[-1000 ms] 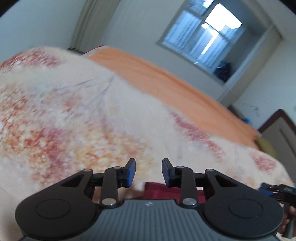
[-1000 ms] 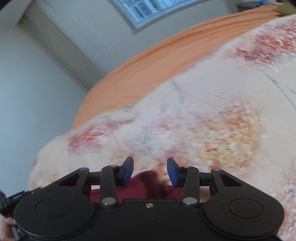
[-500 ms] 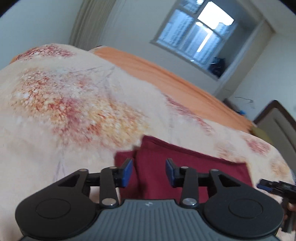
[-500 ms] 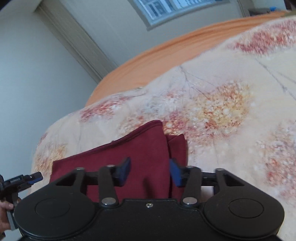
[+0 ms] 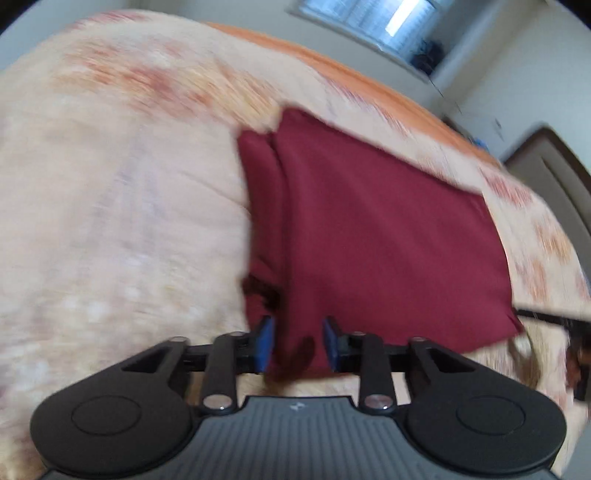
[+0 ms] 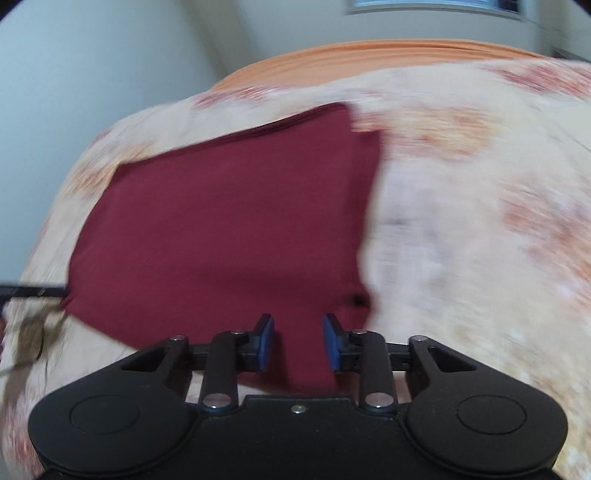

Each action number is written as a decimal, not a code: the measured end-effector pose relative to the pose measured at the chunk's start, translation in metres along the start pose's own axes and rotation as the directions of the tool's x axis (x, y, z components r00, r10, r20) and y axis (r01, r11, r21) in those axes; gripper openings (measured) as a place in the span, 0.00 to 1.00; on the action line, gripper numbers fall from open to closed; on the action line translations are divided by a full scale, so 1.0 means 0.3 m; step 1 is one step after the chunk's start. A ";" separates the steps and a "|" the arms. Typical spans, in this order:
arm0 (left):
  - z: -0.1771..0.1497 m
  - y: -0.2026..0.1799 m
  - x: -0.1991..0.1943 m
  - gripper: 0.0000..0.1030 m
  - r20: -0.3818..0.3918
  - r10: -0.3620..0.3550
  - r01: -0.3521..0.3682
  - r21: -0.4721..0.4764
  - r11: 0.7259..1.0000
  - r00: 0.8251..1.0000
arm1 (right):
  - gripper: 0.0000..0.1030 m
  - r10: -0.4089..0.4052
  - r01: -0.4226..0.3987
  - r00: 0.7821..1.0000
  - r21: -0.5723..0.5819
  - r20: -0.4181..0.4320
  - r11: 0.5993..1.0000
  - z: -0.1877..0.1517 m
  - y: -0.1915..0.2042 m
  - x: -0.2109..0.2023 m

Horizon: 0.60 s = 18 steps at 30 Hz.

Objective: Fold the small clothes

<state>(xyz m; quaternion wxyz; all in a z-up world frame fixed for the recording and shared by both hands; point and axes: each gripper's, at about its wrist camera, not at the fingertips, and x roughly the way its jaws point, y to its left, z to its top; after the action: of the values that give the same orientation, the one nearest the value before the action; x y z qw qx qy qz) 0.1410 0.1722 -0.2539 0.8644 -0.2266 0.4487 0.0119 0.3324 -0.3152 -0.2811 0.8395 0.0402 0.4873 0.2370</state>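
The folded dark-red cloth garment (image 5: 369, 240) lies flat on your cream bedspread with orange-red blotches (image 5: 110, 221). Your left gripper (image 5: 297, 345) stands apart over the garment's near corner, the blue pads not pressing it. Your right gripper (image 6: 298, 341) has just been closing, yet its jaws still gape over the near edge, cloth between them, unclamped.

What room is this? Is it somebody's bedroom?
Probably a bedroom. A dark red garment lies on a wide bed under a flowery cream blanket, with an orange sheet behind it. There is also a window in a plain wall.
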 end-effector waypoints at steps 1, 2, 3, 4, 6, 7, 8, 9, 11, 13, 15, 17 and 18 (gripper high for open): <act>0.009 0.002 -0.020 0.43 0.019 0.004 -0.004 0.001 1.000 1.000 | 0.36 -0.020 0.020 1.000 0.018 0.012 1.000 -0.003 -0.020 -0.023; 0.017 -0.003 -0.035 0.44 0.032 -0.003 0.003 0.008 1.000 0.999 | 0.38 -0.027 0.026 0.999 0.023 0.025 0.999 -0.005 -0.033 -0.048; 0.026 -0.012 -0.042 0.49 0.041 -0.009 0.008 0.015 1.000 0.999 | 0.40 -0.030 0.029 0.999 0.022 0.039 0.999 -0.005 -0.035 -0.068; 0.039 -0.027 -0.041 0.51 0.048 -0.010 0.009 0.025 1.000 0.999 | 0.44 -0.029 0.028 0.998 0.017 0.050 0.999 -0.002 -0.028 -0.082; 0.065 -0.057 -0.020 0.55 0.049 -0.010 0.008 0.041 0.999 0.999 | 0.51 -0.009 0.009 0.998 0.004 0.068 1.000 0.004 -0.007 -0.101; 0.084 -0.076 -0.004 0.55 0.045 -0.009 0.007 0.046 0.999 0.999 | 0.54 0.006 -0.006 0.997 -0.005 0.072 1.000 0.011 0.012 -0.102; 0.100 -0.091 0.015 0.56 0.042 -0.010 0.008 0.049 0.999 0.999 | 0.56 0.023 -0.022 0.997 -0.013 0.074 1.000 0.019 0.031 -0.100; 0.111 -0.109 0.036 0.59 0.042 -0.014 0.011 0.049 0.999 0.999 | 0.57 0.044 -0.042 0.996 -0.022 0.074 0.999 0.033 0.059 -0.093; 0.132 -0.146 0.078 0.64 0.041 -0.025 0.023 0.051 0.998 0.999 | 0.62 0.087 -0.084 0.993 -0.045 0.073 0.995 0.058 0.121 -0.070; 0.153 -0.174 0.116 0.68 0.041 -0.032 0.030 0.051 0.998 0.999 | 0.65 0.128 -0.123 0.989 -0.070 0.071 0.990 0.081 0.185 -0.040; 0.175 -0.197 0.160 0.71 0.031 -0.039 0.038 0.053 0.998 0.999 | 0.68 0.163 -0.156 0.984 -0.096 0.067 0.983 0.108 0.246 -0.003; 0.196 -0.213 0.212 0.71 0.008 -0.041 0.041 0.054 0.998 0.999 | 0.68 0.189 -0.181 0.980 -0.122 0.061 0.976 0.131 0.299 0.042; 0.205 -0.217 0.234 0.71 -0.006 -0.038 0.038 0.050 0.998 0.999 | 0.68 0.197 -0.188 0.979 -0.135 0.054 0.973 0.141 0.321 0.067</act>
<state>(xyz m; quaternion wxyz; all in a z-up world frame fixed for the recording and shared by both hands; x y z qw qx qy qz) 0.2450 0.1258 -0.2535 0.8687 -0.2135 0.4466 -0.0165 0.3416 -0.2143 -0.2464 0.8292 0.0408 0.4363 0.3469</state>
